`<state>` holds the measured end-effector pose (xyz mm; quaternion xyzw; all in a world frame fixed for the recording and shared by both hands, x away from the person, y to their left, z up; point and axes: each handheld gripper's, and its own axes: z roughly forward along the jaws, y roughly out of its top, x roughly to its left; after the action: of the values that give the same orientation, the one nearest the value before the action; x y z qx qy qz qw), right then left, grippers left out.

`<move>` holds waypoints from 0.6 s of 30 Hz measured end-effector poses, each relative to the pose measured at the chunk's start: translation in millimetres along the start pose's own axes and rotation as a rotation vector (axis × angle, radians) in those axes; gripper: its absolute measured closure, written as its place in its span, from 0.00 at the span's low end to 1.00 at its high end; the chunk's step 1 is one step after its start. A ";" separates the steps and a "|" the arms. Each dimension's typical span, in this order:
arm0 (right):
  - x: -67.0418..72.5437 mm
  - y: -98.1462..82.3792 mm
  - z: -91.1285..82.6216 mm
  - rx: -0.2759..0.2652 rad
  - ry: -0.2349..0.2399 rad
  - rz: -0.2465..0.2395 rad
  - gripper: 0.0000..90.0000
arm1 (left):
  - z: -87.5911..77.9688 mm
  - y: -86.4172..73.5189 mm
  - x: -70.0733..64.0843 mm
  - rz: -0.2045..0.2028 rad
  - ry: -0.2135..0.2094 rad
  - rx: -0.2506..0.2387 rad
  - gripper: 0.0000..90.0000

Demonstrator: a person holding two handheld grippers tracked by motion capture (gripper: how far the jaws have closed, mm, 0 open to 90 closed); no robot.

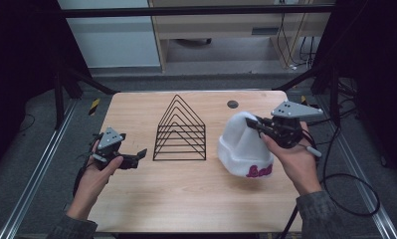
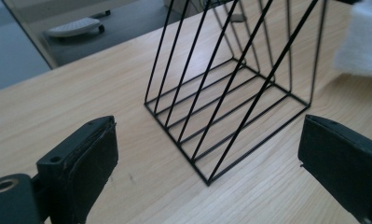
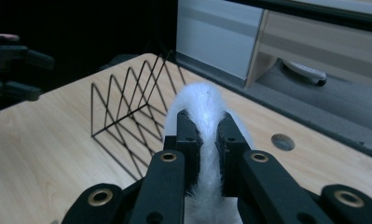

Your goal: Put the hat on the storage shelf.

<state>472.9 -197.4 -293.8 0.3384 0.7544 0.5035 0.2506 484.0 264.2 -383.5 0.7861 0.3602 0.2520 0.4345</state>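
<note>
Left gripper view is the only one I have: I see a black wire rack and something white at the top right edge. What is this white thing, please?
Observer: It is a white knit hat with pink lettering on its cuff, lying on the table to the right of the wire rack.
Operator: Is anything touching it?
Observer: Yes. The right gripper is shut on a fold at the hat's top.
Operator: And my own gripper, where does it stand?
Observer: The left gripper is open, left of the rack, apart from it, jaws pointing toward it.
</note>
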 end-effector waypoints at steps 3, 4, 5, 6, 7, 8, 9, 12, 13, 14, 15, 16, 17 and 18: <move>-3.7 14.2 0.4 -0.007 -0.017 -0.006 0.92 | -2.3 11.0 -3.6 -0.020 -0.049 -0.021 0.05; -4.5 19.2 0.2 -0.012 -0.020 -0.009 0.92 | -2.3 14.2 -3.9 -0.022 -0.062 -0.023 0.05; -5.1 24.6 0.1 -0.019 -0.023 -0.007 0.92 | -2.0 17.6 -3.7 -0.027 -0.070 -0.025 0.05; -5.4 30.2 -0.1 -0.023 -0.027 -0.010 0.92 | -1.7 20.3 -3.2 -0.032 -0.075 -0.026 0.05; -5.7 34.4 -0.1 -0.029 -0.031 -0.016 0.92 | -1.3 25.3 -2.2 -0.036 -0.080 -0.025 0.05; -6.3 47.4 0.2 -0.037 -0.039 -0.025 0.92 | -1.6 34.0 -0.4 -0.026 -0.083 -0.017 0.06; -6.6 52.9 0.7 -0.038 -0.041 -0.029 0.92 | -1.7 38.7 -0.3 -0.016 -0.081 -0.010 0.07; -7.4 63.2 2.4 -0.043 -0.046 -0.040 0.92 | -2.1 48.3 -0.1 0.009 -0.081 0.002 0.07; -7.2 68.0 3.1 -0.048 -0.048 -0.042 0.92 | -1.8 52.9 -0.8 0.010 -0.083 0.002 0.07; -6.3 77.0 4.6 -0.058 -0.053 -0.056 0.92 | -1.7 57.5 -0.8 0.021 -0.084 0.002 0.07; -5.3 81.4 5.0 -0.066 -0.052 -0.057 0.92 | -1.3 65.6 -0.6 0.031 -0.081 -0.004 0.07; -4.7 85.4 5.4 -0.075 -0.050 -0.060 0.92 | -1.3 65.6 -0.6 0.031 -0.081 -0.004 0.07; -3.9 89.5 5.7 -0.083 -0.047 -0.064 0.92 | -0.1 71.5 1.2 0.025 -0.079 -0.003 0.09; -3.3 93.5 6.0 -0.088 -0.045 -0.073 0.92 | -0.1 71.5 1.2 0.025 -0.079 -0.003 0.10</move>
<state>503.4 -171.7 -208.9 0.3107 0.7376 0.5188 0.3002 509.5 239.3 -321.5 0.7991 0.3324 0.2266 0.4467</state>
